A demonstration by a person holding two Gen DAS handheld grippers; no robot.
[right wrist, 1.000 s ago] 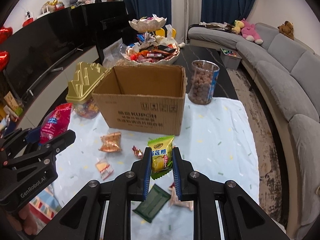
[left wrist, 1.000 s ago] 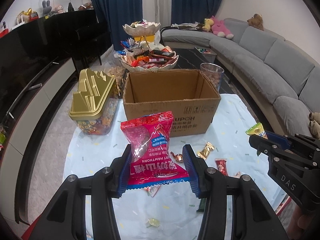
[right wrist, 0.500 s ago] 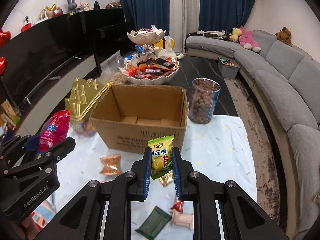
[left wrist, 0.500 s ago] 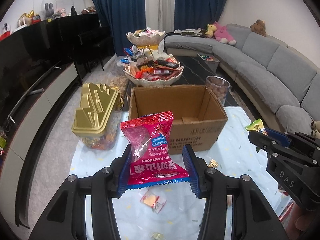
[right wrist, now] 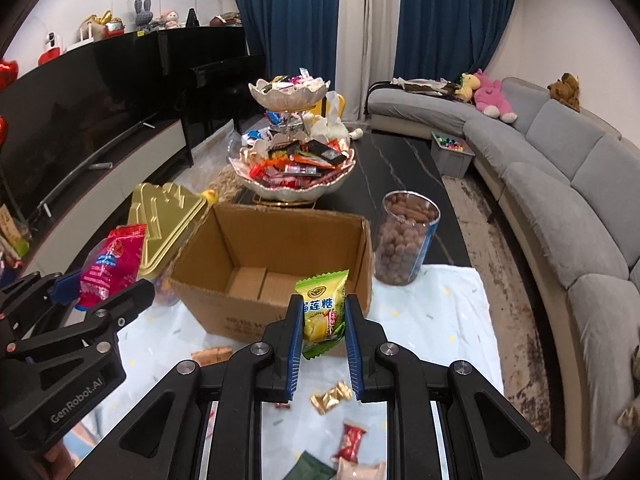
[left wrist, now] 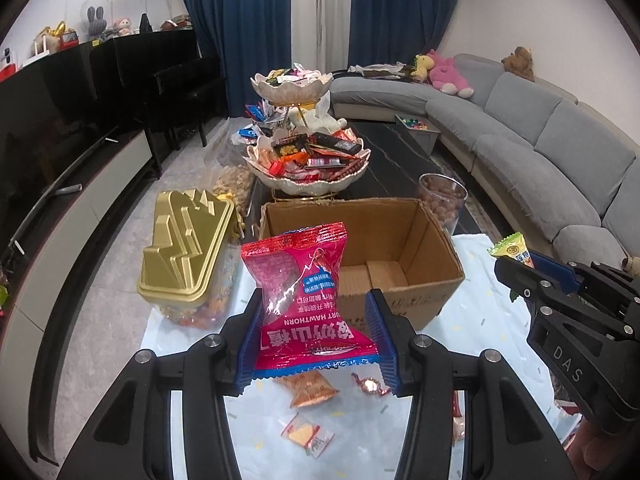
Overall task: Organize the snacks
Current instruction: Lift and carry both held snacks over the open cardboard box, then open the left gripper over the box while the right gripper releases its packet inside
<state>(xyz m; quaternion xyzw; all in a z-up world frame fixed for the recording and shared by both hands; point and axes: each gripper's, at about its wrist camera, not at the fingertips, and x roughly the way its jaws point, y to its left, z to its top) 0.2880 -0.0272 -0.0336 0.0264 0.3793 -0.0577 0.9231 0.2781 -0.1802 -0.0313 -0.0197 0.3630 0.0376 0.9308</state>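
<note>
Nearest, the left gripper (left wrist: 316,334) has its fingers clamped on a glossy red hawthorn snack bag (left wrist: 306,300), long axis upright, print upside down. The right gripper (right wrist: 320,332) pinches a small green-and-yellow candy packet (right wrist: 322,308), also upright. Both hang just short of the open brown cardboard box (right wrist: 276,264) on the desk. This looks like the carry step; next, reach over the rim and release.

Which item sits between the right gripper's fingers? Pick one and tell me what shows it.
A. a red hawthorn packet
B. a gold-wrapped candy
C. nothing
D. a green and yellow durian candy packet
D: in the right wrist view the right gripper is closed on the green and yellow durian candy packet, held upright in front of the cardboard box, while the red hawthorn packet is in the left gripper.
</note>
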